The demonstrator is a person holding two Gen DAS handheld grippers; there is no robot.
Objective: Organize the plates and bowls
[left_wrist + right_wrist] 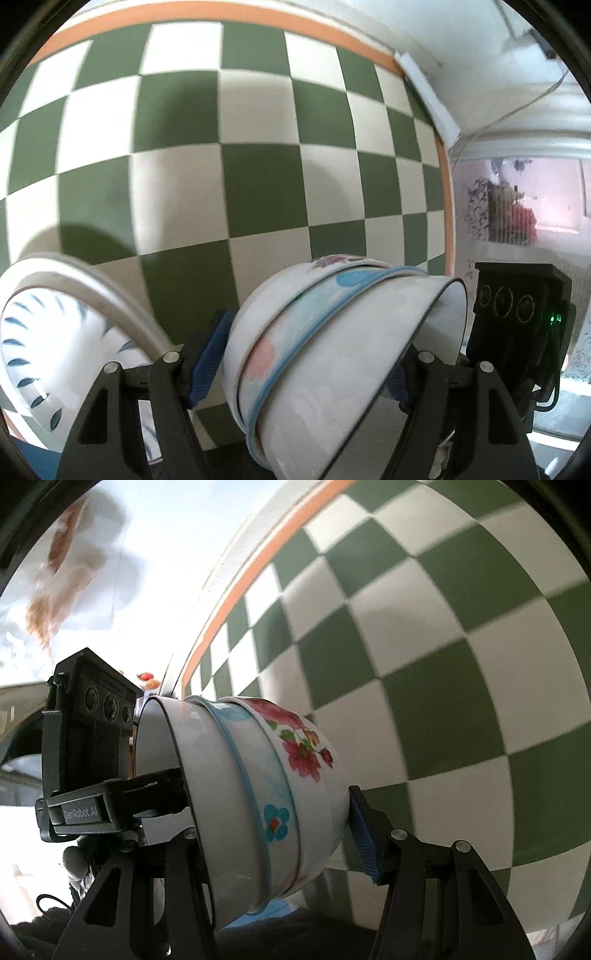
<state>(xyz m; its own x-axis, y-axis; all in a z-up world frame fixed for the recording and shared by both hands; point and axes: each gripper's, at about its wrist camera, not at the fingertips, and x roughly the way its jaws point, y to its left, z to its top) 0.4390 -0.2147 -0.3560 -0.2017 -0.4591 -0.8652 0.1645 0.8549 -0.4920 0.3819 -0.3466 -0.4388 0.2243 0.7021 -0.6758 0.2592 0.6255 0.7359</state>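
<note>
I read "GenRobot.AI" on the left gripper (177,779) body in my right wrist view. The surface is a green-and-cream checkered cloth (258,147) with an orange border, pale room beyond. My left and right gripper (273,834) both clamp 1 stack of 3 nested bowls (325,350), tipped sideways above the cloth; 1 blue-patterned plate (48,339) sits lower left.

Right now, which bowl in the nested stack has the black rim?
The outermost bowl, plain white, widest, facing the other tongs. The middle one is blue-rimmed, the innermost has pink flowers.
</note>
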